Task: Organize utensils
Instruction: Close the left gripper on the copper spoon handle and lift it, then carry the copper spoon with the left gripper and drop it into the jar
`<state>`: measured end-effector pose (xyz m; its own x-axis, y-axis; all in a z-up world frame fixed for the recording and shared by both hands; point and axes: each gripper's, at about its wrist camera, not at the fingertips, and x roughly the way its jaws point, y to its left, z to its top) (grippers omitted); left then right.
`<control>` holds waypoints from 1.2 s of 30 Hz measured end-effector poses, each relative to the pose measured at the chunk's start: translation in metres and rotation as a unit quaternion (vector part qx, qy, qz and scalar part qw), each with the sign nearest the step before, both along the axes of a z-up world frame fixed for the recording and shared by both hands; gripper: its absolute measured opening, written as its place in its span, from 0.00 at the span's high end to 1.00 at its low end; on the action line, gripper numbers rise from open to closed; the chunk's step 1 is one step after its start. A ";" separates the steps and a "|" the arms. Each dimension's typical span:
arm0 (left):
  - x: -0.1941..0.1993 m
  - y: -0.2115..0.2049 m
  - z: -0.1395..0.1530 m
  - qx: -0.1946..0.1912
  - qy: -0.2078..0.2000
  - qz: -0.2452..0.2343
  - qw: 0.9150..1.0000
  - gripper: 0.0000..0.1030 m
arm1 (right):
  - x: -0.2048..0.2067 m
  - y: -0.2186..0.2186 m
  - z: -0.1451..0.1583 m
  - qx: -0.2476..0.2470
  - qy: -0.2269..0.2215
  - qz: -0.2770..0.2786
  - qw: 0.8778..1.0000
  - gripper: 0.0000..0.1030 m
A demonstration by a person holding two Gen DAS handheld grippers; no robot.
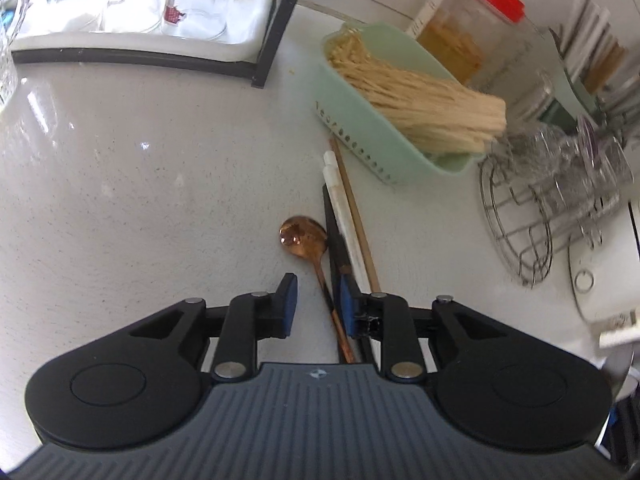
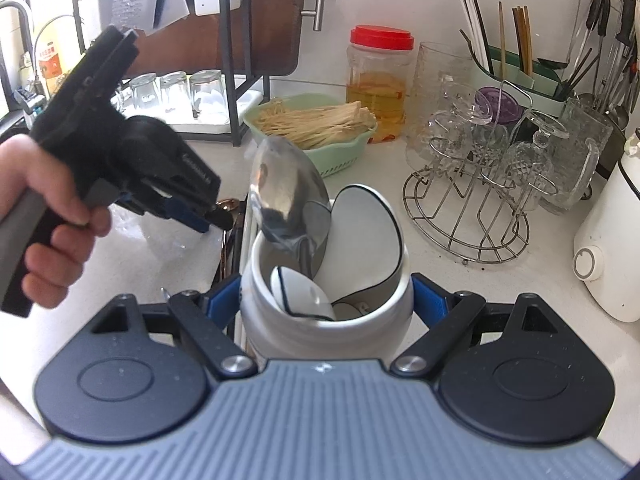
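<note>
This is a home kitchen. A white counter (image 2: 400, 216) holds upside-down glasses (image 2: 176, 90) on a drying rack, a sink tap (image 2: 18, 12), hanging cooking tools (image 2: 608, 28) and a jar (image 2: 378, 80) of oil.

White counter (image 1: 140, 152) bears copper spoon (image 1: 303, 237), chopsticks (image 1: 349, 216), green basket (image 1: 372, 148).

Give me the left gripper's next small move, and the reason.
Probably close the left gripper on the copper spoon. Its jaws stand apart with the spoon's handle between them, not yet pressed, on the counter beside the chopsticks. The right gripper already holds the white holder.
</note>
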<state>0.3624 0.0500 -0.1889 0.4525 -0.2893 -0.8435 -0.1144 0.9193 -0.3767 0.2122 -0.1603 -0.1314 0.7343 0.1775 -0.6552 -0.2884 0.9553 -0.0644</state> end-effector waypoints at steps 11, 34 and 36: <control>0.027 -0.022 0.006 0.035 0.041 0.020 0.998 0.75 | 0.003 -0.006 0.000 0.001 0.001 0.024 1.000 0.12; -0.010 -0.027 0.036 0.064 0.006 -0.002 0.998 0.97 | 0.010 -0.012 0.000 0.006 -0.004 0.036 0.999 0.13; -0.015 -0.026 0.043 0.058 -0.006 -0.004 0.998 0.97 | 0.009 -0.012 -0.001 0.006 -0.004 0.033 0.999 0.13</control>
